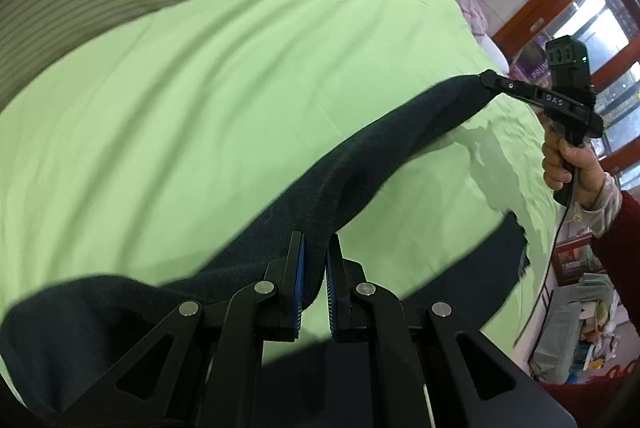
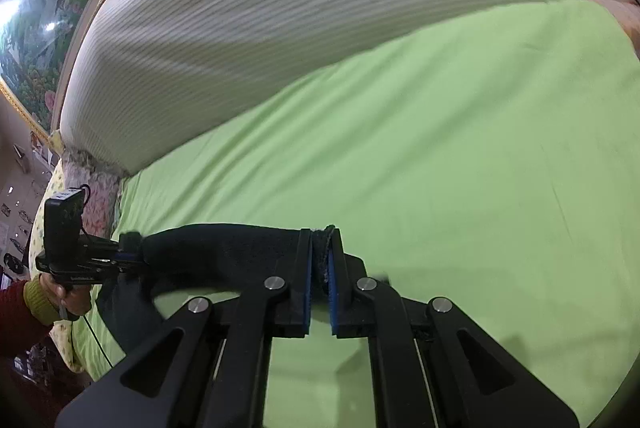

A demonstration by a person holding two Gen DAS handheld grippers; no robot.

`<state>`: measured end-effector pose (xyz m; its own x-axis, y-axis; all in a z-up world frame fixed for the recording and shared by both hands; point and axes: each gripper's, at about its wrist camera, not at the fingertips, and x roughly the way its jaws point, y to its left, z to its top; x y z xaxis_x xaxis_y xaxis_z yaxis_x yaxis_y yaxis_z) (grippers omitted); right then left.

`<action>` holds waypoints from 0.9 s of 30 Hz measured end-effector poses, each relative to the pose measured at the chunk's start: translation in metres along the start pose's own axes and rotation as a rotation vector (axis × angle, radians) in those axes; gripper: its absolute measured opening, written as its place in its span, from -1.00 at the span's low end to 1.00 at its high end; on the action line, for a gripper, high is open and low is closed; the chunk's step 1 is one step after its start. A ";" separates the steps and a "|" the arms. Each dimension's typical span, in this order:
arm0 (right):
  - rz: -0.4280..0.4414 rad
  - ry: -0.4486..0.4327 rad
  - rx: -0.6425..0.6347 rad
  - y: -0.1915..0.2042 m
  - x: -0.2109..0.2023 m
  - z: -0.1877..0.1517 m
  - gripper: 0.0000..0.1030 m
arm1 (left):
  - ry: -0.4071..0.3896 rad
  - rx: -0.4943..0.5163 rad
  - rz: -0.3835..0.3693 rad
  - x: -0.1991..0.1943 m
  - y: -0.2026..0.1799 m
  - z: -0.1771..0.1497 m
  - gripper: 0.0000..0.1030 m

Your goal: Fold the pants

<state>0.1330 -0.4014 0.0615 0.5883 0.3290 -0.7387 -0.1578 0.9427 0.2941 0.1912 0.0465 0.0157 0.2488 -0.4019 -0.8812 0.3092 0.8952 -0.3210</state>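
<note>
Now | one dark pants [image 1: 280, 196] | two grippers: left gripper [image 1: 316, 248], right gripper [image 2: 320, 240] | jaws clamp pants | green sheet [image 1: 200, 88]

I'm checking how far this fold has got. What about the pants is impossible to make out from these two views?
- Left wrist view: the near part of the pants is hidden behind the left gripper and cut off by the bottom edge.
- Right wrist view: the hanging part is hidden behind the right gripper; whether it touches the sheet cannot be told.
- Both views: waistband or leg end held? The dark, blurred cloth shows no detail.
</note>
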 end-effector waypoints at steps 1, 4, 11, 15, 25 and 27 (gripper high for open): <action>0.002 0.004 0.003 -0.007 -0.007 -0.008 -0.86 | -0.003 0.001 -0.007 0.002 -0.014 -0.009 -0.84; -0.012 0.010 0.001 -0.002 -0.014 -0.030 -0.86 | -0.012 0.014 -0.010 0.004 -0.035 -0.029 -0.85; -0.052 0.012 0.004 0.014 -0.039 -0.074 -0.86 | -0.030 0.048 -0.018 -0.011 -0.067 -0.068 -0.87; -0.088 0.043 -0.008 0.018 -0.049 -0.097 -0.86 | -0.039 0.075 -0.016 -0.014 -0.085 -0.089 -0.88; -0.145 0.088 -0.028 0.027 -0.059 -0.139 -0.86 | -0.022 0.133 -0.009 -0.014 -0.099 -0.129 -0.89; -0.141 0.090 -0.026 0.028 -0.059 -0.144 -0.86 | -0.011 0.140 -0.007 -0.012 -0.101 -0.137 -0.89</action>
<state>-0.0206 -0.3861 0.0262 0.5326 0.1957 -0.8234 -0.0994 0.9806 0.1688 0.0312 -0.0124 0.0107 0.2561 -0.4108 -0.8750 0.4355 0.8572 -0.2749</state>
